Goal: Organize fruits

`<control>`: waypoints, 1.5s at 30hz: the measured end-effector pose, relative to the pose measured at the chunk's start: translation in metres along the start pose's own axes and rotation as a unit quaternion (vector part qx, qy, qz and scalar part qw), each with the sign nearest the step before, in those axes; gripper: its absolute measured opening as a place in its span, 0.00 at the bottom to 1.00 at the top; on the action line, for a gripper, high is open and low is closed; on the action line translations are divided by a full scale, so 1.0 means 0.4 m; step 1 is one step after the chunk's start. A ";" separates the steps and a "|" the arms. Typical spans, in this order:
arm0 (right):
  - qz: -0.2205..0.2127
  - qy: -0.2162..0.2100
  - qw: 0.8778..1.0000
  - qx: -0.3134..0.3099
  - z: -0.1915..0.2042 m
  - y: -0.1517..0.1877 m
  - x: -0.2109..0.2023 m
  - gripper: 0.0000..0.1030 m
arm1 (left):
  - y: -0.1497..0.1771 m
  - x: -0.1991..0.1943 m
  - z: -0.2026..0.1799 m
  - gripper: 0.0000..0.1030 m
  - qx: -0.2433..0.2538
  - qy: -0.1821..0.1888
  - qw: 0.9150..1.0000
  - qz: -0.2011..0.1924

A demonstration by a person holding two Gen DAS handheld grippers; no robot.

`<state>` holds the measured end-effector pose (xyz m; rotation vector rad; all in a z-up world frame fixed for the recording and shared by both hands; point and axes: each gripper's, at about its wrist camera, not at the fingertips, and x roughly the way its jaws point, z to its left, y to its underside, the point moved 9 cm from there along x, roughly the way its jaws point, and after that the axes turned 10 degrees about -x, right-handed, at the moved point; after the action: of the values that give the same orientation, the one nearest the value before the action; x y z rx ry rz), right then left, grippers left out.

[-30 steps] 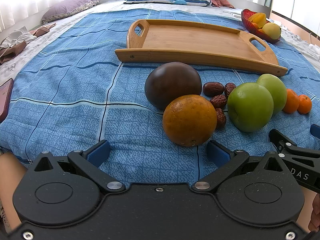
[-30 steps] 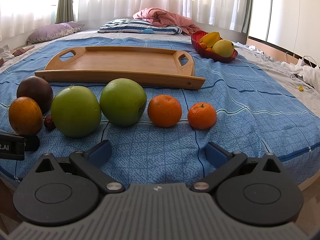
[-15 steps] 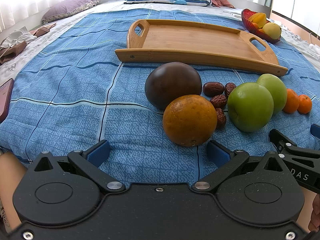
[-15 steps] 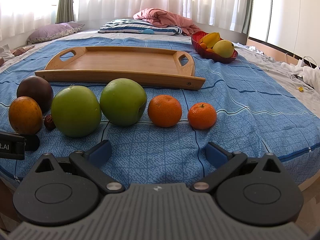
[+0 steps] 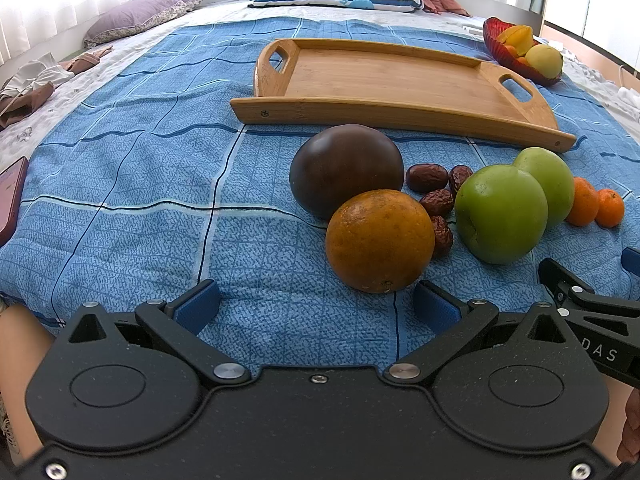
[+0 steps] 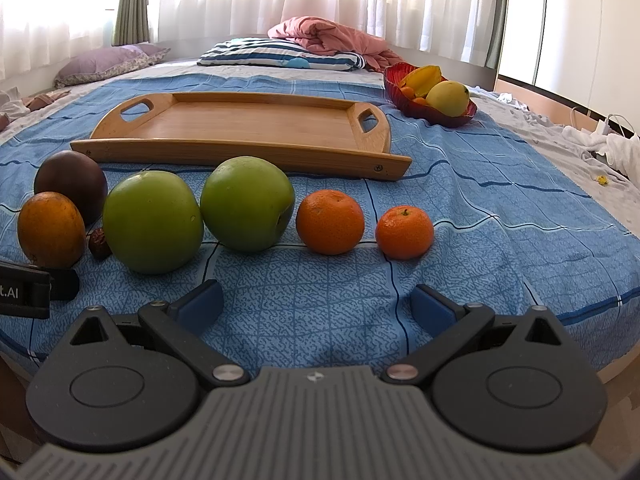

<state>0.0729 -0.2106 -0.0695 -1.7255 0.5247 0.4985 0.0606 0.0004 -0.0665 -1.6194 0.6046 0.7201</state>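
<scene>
Fruit lies in a row on a blue quilt in front of an empty wooden tray (image 5: 392, 76) (image 6: 256, 126). From the left: a dark brown round fruit (image 5: 346, 170) (image 6: 71, 184), a large orange (image 5: 380, 236) (image 6: 50, 229), several red dates (image 5: 427, 178), two green apples (image 6: 152, 227) (image 6: 247, 203) and two small tangerines (image 6: 330, 222) (image 6: 404, 233). My left gripper (image 5: 316, 306) is open, low over the quilt just short of the large orange. My right gripper (image 6: 317, 305) is open too, in front of the tangerines, nothing between its fingers.
A red bowl (image 6: 432, 114) holding yellow fruit stands beyond the tray's right end. Pillows and a pink blanket (image 6: 328, 38) lie at the bed's head. A phone (image 5: 10, 196) rests at the quilt's left edge. The bed's right edge drops off near the tangerines.
</scene>
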 end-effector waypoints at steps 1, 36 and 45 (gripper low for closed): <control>0.000 0.000 1.000 0.000 0.000 0.000 0.000 1.00 | 0.000 0.000 0.000 1.00 0.000 0.000 1.000 0.000; -0.001 0.000 1.000 -0.001 0.004 0.000 0.003 1.00 | 0.000 0.000 0.000 1.00 0.001 -0.001 1.000 0.000; 0.000 -0.006 1.000 0.001 -0.002 -0.005 -0.002 1.00 | 0.000 0.000 0.000 1.00 0.001 -0.001 1.000 0.000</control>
<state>0.0734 -0.2109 -0.0672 -1.7194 0.5150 0.5078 0.0606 0.0004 -0.0666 -1.6173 0.6039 0.7202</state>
